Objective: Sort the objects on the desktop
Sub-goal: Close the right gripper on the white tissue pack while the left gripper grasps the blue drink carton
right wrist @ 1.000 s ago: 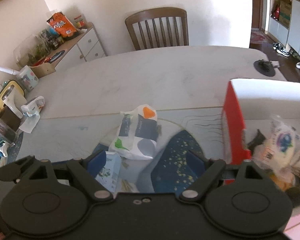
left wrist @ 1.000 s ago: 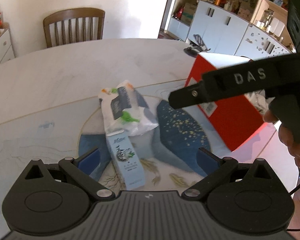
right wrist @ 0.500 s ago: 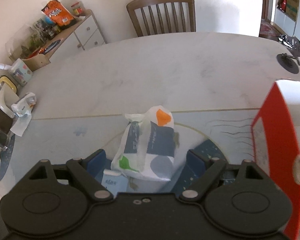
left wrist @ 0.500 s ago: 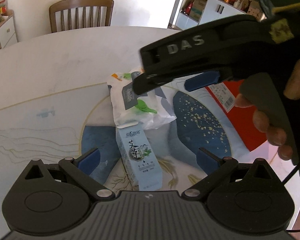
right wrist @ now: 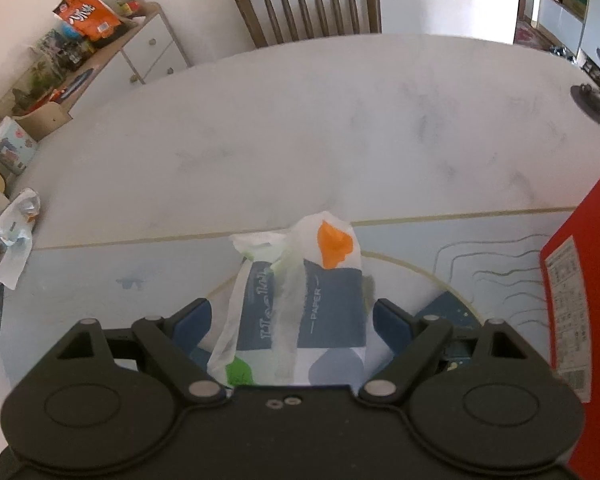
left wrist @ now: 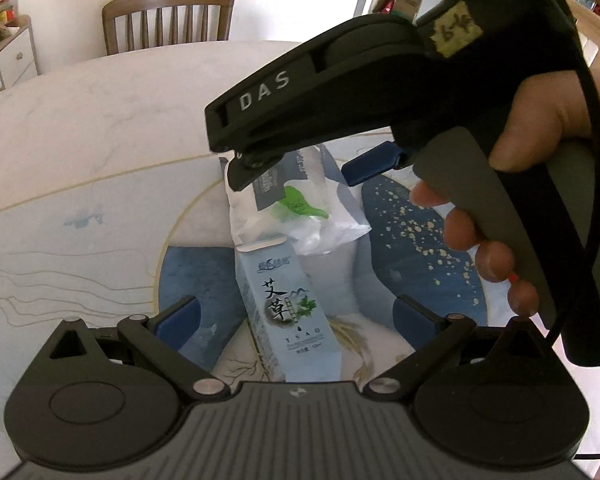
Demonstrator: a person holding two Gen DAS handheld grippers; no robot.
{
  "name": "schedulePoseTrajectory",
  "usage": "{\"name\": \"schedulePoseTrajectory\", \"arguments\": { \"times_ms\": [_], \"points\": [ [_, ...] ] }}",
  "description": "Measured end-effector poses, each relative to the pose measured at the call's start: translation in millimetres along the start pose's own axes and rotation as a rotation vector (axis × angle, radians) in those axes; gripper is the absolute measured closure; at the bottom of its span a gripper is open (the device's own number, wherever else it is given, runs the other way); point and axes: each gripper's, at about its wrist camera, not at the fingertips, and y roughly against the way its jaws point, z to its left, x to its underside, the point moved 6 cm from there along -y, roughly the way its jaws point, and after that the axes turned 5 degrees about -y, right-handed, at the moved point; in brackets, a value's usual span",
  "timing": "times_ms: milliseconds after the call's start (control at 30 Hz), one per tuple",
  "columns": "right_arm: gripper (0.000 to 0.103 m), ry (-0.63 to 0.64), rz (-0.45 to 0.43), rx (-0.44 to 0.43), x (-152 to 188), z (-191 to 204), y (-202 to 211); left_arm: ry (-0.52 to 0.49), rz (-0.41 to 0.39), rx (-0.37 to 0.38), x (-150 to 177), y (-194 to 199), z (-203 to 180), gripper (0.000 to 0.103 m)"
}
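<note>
The right gripper (right wrist: 292, 316) has its fingers spread wide around the tissue pack (right wrist: 300, 312). The left gripper (left wrist: 296, 314), fingers equally wide, straddles the pale blue carton (left wrist: 288, 312) on the tabletop (left wrist: 100, 140).

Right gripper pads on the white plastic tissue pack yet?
Cannot tell. In the right wrist view the blue pads flank the white plastic tissue pack, right gripper open; no clear contact or gap at either side.

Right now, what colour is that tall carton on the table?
Pale blue carton with dark lettering; left wrist view.
</note>
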Motion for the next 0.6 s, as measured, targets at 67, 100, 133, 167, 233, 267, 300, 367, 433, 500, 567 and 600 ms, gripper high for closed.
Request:
{"name": "schedulePoseTrajectory", "arguments": {
  "times_ms": [67, 100, 133, 167, 233, 267, 300, 367, 433, 500, 567, 600],
  "points": [
    [0.015, 0.002, 0.013, 0.003, 1, 1, -5, -0.001, 0.005, -0.007, 2, -2, 1, 0.000],
    [0.015, 0.003, 0.017, 0.007, 3, 1, -7, -0.001, 0.006, -0.009, 2, -3, 2, 0.000],
    [0.015, 0.004, 0.024, 0.009, 4, 2, -10, -0.001, 0.005, -0.011, 3, -3, 3, 0.000],
    [0.015, 0.006, 0.030, 0.010, 3, 2, -12, -0.001, 0.004, -0.014, 4, -4, 4, 0.000],
    [0.015, 0.008, 0.041, 0.020, 4, 2, -15, -0.002, 0.005, -0.017, 5, -5, 4, 0.000],
    [0.015, 0.010, 0.048, 0.024, 4, 2, -17, -0.002, 0.004, -0.019, 6, -6, 4, 0.000],
    [0.015, 0.019, 0.044, 0.030, 5, 3, -17, -0.002, 0.002, -0.021, 7, -7, 4, 0.000],
    [0.015, 0.038, 0.043, 0.048, 6, 4, -18, -0.006, -0.003, -0.029, 8, -7, 3, 0.001],
    [0.015, 0.050, 0.038, 0.068, 6, 4, -19, -0.005, -0.009, -0.034, 9, -7, 3, 0.001],
    [0.015, 0.064, 0.033, 0.085, 7, 4, -19, -0.005, -0.006, -0.033, 11, -8, 3, 0.001],
    [0.015, 0.088, 0.031, 0.107, 9, 5, -20, -0.010, -0.003, -0.036, 12, -9, 2, 0.004],
    [0.015, 0.098, 0.030, 0.114, 10, 6, -20, -0.016, -0.005, -0.040, 13, -9, 1, 0.005]
  ]
}}
